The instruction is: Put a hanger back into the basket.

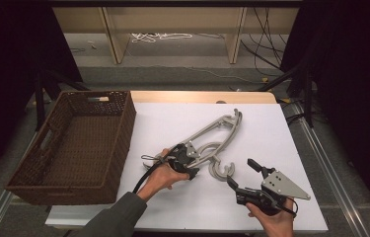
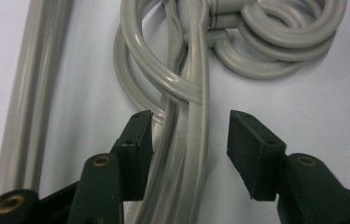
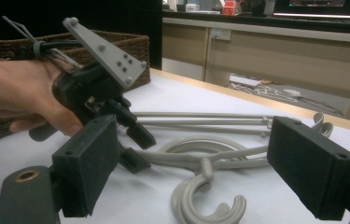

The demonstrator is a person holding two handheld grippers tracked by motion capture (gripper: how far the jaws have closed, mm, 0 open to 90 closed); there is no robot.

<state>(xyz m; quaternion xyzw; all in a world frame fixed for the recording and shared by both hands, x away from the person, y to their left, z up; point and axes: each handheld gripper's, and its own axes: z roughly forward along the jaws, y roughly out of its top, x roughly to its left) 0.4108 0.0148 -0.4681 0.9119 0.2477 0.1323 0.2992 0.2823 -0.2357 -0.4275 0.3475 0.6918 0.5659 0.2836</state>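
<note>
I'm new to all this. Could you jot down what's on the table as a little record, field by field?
surface: white table
items: grey plastic hangers, stacked, lying flat mid-table
container: brown wicker basket at the table's left edge, nothing seen inside
left tool: open, jaws either side of the hangers' bars, not closed on them
right tool: open, holding nothing, near the hooks
hands: one on each tool, reaching in from the near edge

Hangers (image 1: 215, 136) look like smooth grey plastic with a slight sheen, basket (image 1: 76, 143) is rough dark brown woven wicker, table (image 1: 271, 133) top matt white with a pale wood edge, gripper pads (image 3: 88, 163) matt black, foam-like.
</note>
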